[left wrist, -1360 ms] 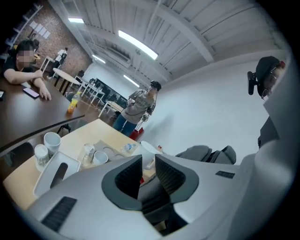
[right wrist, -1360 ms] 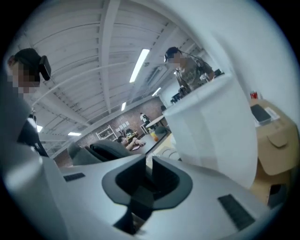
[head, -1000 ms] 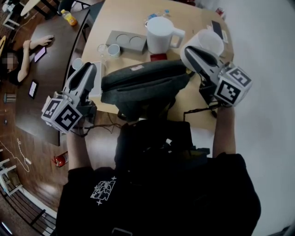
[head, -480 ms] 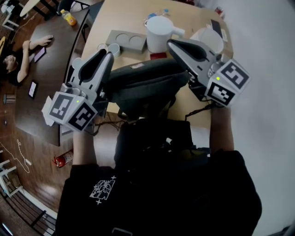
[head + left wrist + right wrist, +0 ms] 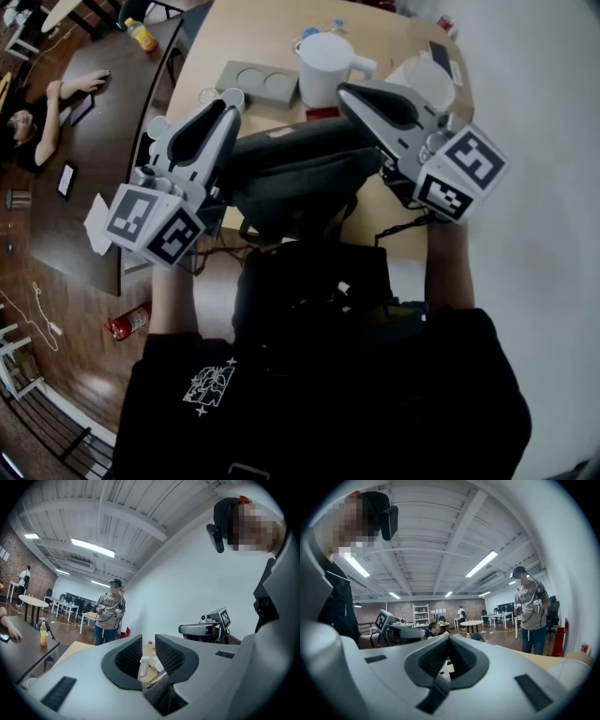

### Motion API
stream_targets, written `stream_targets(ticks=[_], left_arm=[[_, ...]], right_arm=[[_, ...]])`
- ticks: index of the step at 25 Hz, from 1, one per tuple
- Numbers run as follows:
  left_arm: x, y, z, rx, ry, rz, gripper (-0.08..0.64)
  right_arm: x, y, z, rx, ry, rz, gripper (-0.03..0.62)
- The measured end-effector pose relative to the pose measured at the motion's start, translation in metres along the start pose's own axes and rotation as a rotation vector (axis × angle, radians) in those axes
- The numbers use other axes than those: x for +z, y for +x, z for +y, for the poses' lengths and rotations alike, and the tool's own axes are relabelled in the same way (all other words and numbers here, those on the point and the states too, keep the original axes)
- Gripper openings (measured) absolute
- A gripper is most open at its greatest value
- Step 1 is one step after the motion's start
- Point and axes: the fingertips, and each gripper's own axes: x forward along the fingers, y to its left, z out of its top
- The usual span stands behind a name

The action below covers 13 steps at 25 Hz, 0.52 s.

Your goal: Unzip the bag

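Above one dark bag we held two grippers: left gripper gaped empty, right gripper was closed.

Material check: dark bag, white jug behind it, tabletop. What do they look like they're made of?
Bag: dark grey woven fabric, matte; it sags and creases softly. Jug: probably white plastic, smooth with a dull sheen and a moulded handle; ceramic can't be ruled out. Tabletop: light wood or wood-look laminate, satin; even tan tone, grain too faint to tell.
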Motion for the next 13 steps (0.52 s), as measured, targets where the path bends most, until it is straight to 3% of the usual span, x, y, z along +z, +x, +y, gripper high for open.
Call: stream_targets(ticks=[13], left_arm=[[-0.0029,0.0,0.0001,-0.008,-0.003,-0.008,0.087]], right_arm=[[-0.0034,-0.0019,-0.0032,-0.015,0.002,0.004,0.02]])
